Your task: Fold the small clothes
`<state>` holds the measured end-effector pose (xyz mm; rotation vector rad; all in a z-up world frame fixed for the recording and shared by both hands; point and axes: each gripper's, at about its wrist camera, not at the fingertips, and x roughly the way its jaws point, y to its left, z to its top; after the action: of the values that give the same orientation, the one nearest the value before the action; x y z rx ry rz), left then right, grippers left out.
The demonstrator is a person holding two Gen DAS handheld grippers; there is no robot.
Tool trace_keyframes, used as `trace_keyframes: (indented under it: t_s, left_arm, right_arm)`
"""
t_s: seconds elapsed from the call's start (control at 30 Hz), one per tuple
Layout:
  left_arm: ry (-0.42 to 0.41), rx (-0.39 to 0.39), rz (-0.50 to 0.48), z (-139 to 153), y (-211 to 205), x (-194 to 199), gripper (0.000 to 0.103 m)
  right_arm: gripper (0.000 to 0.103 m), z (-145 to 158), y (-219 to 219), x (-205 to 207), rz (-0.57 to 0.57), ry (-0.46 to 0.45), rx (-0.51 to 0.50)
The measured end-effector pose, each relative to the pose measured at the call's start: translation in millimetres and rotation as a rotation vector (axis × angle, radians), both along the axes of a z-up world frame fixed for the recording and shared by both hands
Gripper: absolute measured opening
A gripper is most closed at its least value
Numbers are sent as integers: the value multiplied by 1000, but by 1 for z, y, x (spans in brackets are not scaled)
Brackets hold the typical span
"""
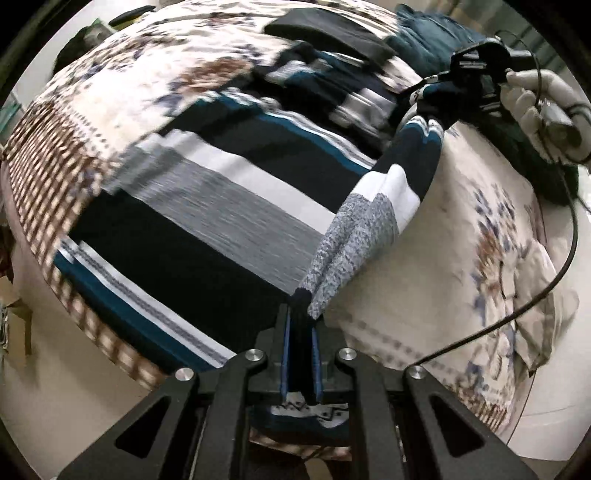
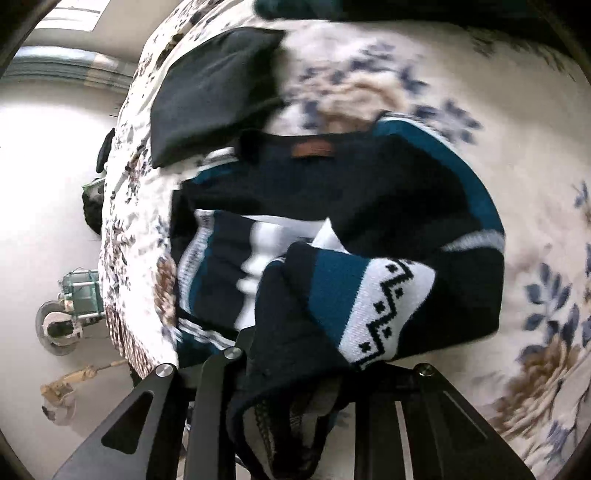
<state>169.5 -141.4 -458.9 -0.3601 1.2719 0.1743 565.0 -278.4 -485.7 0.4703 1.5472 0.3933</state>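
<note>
A striped knit sweater (image 1: 229, 199) in navy, teal, white and grey lies spread on a floral bed cover (image 1: 443, 258). My left gripper (image 1: 301, 314) is shut on its dark hem edge, with a raised fold running up and right to my right gripper (image 1: 469, 74), which holds the other end of that edge near a gloved hand (image 1: 535, 99). In the right wrist view the sweater (image 2: 369, 206) bunches over my right gripper (image 2: 295, 365); its fingertips are hidden under the cloth with the zigzag band (image 2: 384, 306).
A folded black garment (image 1: 332, 29) lies on the bed beyond the sweater, also in the right wrist view (image 2: 210, 99). A dark teal garment (image 1: 424, 37) lies at the far right. A cable (image 1: 554, 273) hangs from the right gripper. The bed edge and floor (image 2: 55, 184) are at left.
</note>
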Motion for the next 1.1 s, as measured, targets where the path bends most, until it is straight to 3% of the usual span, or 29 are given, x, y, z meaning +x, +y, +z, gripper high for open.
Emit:
trace_keyframes:
  t_s: [0.13,0.4,0.5,0.57,0.63,0.7,0.77,0.87,0.9,0.93,1.1]
  left_arm:
    - [9,-35,23,-12,55,14,7]
    - [74,-97,66,-55,171,33,7]
    - [122,-119,86,-71,204,33,8]
    - [143,-137,134,-76,230,24,9]
    - [152,-135,183,-74,256,9,9]
    - [159,-155,234,-71,276,-6,9]
    - [153,-173,270,-63,291,-19,17]
    - [103,-214,229,-46,288,-19,45]
    - [82,-223,200,-40,281,-16,58]
    - [66,-238,174,-36,275,-12,62]
    - [44,-235,-25,-42,214,31,62]
  right_arm:
    - [23,0,86,20,3,26,-77]
    - [23,-33,227,48,1,74,-285]
    - [33,-50,257,58,-3,131,-363]
    - [45,-55,266,63,-30,172,-365]
    - [64,-53,274,66,-50,186,-289]
    - [65,-48,277,66,-51,196,-203]
    - [65,-40,275,64,-56,195,-72]
    - [65,-21,258,56,-35,161,47]
    - [65,-12,248,53,-34,137,40]
    - [65,-5,237,51,-35,107,19]
    - [65,8,207,55,-1,19,-129]
